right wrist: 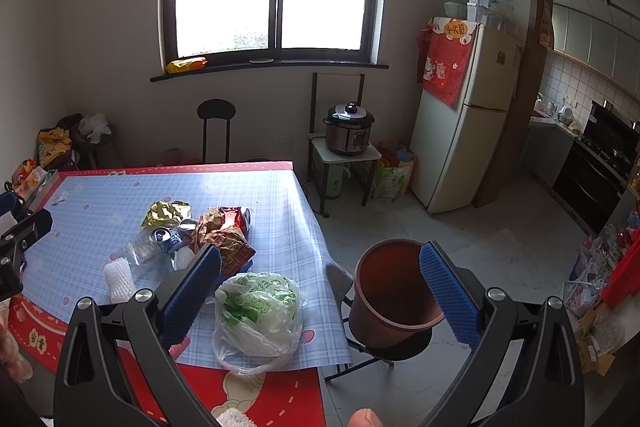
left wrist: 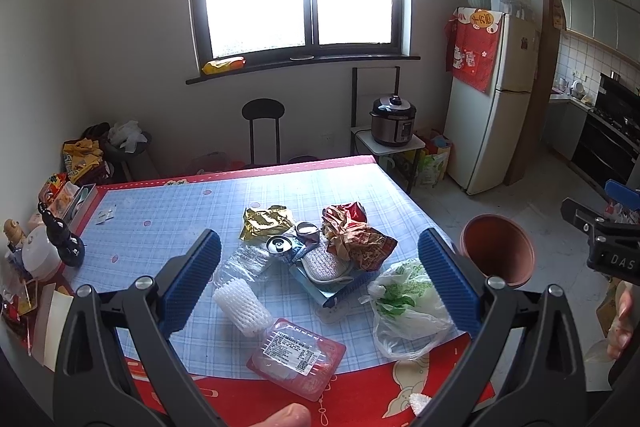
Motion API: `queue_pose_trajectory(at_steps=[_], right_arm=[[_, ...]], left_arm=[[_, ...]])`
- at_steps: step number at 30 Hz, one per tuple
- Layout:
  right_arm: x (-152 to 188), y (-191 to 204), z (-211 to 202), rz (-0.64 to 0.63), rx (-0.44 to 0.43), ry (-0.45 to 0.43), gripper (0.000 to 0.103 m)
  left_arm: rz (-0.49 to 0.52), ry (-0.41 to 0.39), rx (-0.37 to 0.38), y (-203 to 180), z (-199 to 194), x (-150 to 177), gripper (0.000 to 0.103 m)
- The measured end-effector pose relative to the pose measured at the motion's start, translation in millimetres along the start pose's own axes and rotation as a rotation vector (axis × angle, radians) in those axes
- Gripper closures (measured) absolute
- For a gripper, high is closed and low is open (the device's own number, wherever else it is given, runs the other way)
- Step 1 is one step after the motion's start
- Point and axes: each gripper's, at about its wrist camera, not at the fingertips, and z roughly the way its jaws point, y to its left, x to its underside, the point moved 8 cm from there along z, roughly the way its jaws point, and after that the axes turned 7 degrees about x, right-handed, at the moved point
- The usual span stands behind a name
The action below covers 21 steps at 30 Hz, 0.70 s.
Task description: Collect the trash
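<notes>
Green-printed plastic bag [right wrist: 258, 311] is lying on the table [right wrist: 100, 211] just ahead of the right claw [right wrist: 320, 303], nearer it than the left claw [left wrist: 320, 279]; both are gaping wide, empty.

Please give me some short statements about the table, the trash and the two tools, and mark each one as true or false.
1. Both tools are open and hold nothing. True: the left tool and the right tool are spread wide with nothing between the pads.
2. The brown bin stands on the table. False: it sits beside the table's edge, on a low stand over the floor.
3. The green-printed plastic bag lies near the table edge closest to the bin. True.
4. The drink can stands alone at the far end of the table. False: it lies in the pile of wrappers in the middle.
5. The white foam net is inside the bin. False: it lies on the table.
</notes>
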Motion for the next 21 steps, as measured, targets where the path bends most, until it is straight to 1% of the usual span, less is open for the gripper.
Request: queue_pose_trajectory(at_steps=[21], right_arm=[[-4.3, 0.1, 10.5, -0.001, -0.006, 0.004, 0.005]], left_arm=[[-0.006, -0.008, -0.007, 3.4, 8.4, -3.3, 0.005]])
